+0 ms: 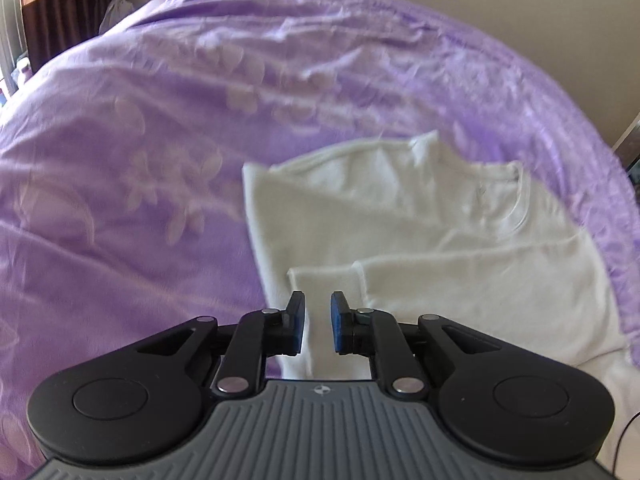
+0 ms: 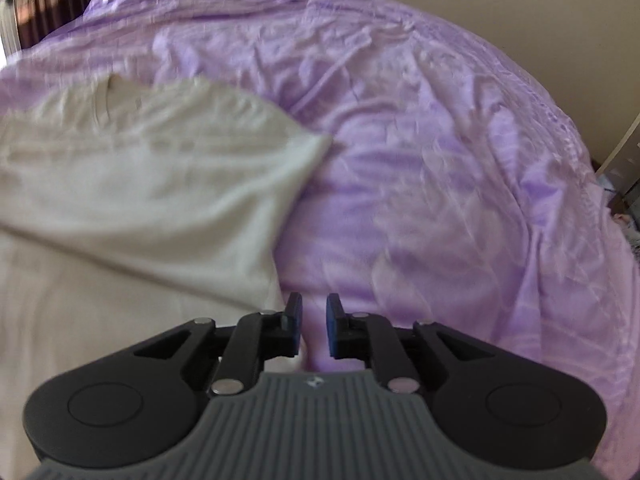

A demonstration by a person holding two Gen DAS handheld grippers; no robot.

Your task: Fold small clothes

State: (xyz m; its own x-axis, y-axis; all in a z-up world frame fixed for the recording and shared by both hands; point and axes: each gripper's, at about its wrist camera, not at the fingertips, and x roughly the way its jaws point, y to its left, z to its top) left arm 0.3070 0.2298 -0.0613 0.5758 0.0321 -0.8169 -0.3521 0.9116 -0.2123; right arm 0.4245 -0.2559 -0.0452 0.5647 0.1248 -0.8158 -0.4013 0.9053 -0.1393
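A white T-shirt (image 1: 420,224) lies on the purple bed cover, partly folded, with its collar at the far right and a folded sleeve near my fingers. My left gripper (image 1: 318,322) hovers over the shirt's near left edge, jaws slightly apart with nothing between them. In the right wrist view the same shirt (image 2: 152,176) fills the left side, its right sleeve pointing right. My right gripper (image 2: 314,320) is just beyond the shirt's right edge, over the bed cover, jaws slightly apart and empty.
The purple flower-patterned bed cover (image 1: 140,160) spreads over the whole bed, also in the right wrist view (image 2: 440,180). Brown curtains (image 1: 56,4) hang at the far left. A beige wall lies behind the bed, furniture at the far right (image 2: 624,160).
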